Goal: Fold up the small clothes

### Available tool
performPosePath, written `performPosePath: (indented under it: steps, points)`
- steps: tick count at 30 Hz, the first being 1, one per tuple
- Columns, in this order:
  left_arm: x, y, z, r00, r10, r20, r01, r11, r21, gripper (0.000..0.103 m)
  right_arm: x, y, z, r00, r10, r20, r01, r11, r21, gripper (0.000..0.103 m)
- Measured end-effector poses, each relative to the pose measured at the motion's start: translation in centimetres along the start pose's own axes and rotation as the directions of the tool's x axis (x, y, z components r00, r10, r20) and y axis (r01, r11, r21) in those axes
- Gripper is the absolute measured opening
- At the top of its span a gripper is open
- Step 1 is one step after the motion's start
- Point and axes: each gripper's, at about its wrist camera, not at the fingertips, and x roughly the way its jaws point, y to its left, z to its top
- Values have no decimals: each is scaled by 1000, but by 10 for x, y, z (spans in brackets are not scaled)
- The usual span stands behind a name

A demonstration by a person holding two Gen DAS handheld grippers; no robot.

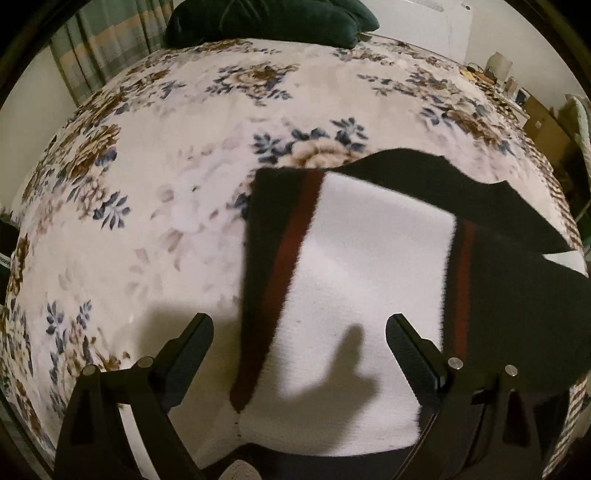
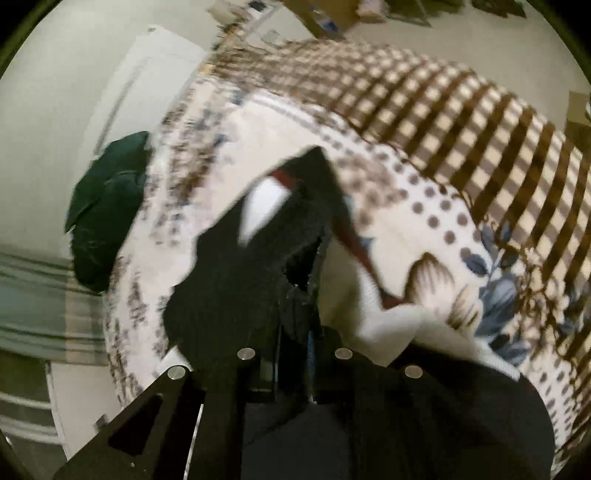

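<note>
A small garment (image 1: pixel 369 280), white with black sides and red stripes, lies on the floral bedspread (image 1: pixel 166 184) in the left wrist view. A black part of it (image 1: pixel 491 236) is folded over from the right. My left gripper (image 1: pixel 299 332) is open and empty, its fingers just above the garment's white near part. In the right wrist view my right gripper (image 2: pixel 301 273) is shut on the garment's black fabric (image 2: pixel 236 288) and holds it lifted over the bed; the view is blurred.
A dark green cushion (image 1: pixel 269 22) lies at the bed's far edge, also in the right wrist view (image 2: pixel 107 210). Striped curtains (image 1: pixel 103 48) hang at the left. Boxes and clutter (image 1: pixel 535 114) stand beyond the right edge. A brown checked border (image 2: pixel 461 122) runs along the blanket.
</note>
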Motion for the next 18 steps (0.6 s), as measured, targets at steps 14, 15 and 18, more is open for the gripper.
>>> performPosePath:
  steps: [14, 15, 18]
  points:
    - [-25, 26, -45, 995, -87, -48, 85, 996, -25, 97, -16, -47, -19, 977, -185, -109, 177, 981, -83, 81]
    - [-35, 25, -55, 994, -99, -47, 98, 995, -28, 97, -22, -50, -25, 973, -199, -116, 188, 977, -103, 82]
    - [-71, 29, -104, 992, -109, -62, 107, 994, -38, 97, -47, -75, -59, 955, -255, -154, 230, 959, -166, 82]
